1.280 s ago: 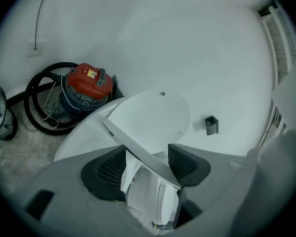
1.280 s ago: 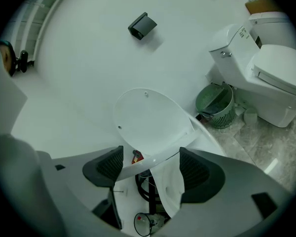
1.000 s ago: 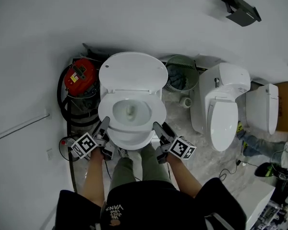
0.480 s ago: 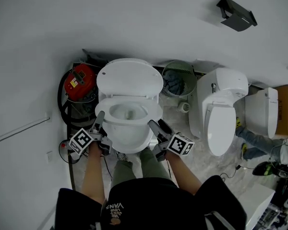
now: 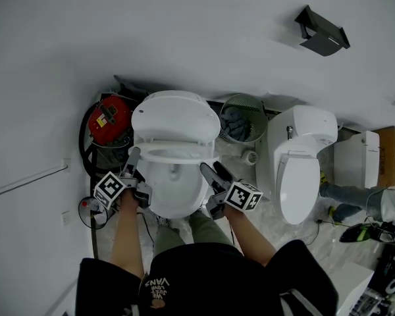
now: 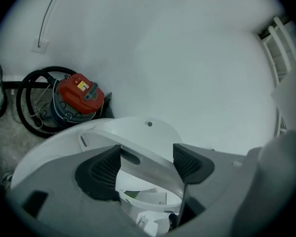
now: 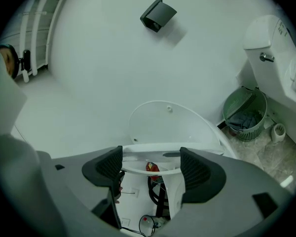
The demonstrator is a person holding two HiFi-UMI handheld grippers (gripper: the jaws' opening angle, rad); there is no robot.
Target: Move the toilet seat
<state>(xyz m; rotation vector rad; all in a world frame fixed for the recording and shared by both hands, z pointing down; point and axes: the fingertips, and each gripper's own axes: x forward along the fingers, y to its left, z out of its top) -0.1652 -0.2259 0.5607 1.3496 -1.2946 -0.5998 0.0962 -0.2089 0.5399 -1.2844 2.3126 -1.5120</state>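
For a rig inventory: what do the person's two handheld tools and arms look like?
Left tool and right tool: grey bodies, dark ribbed pads, each with a white cube of black square markers. Black sleeves; forearms bare. Left jaws have just been opening, toilet seat between them.

Crowding in on the left with the red vacuum (image 5: 108, 118) and its black hose (image 5: 85, 151). Closing off the right with a green basket (image 5: 240, 118) and a second toilet (image 5: 299, 166). Leaving open floor (image 5: 266, 197) only in front. Backing onto the wall (image 5: 184, 31) behind the toilet seat (image 5: 178, 155) and lid (image 5: 174, 114).
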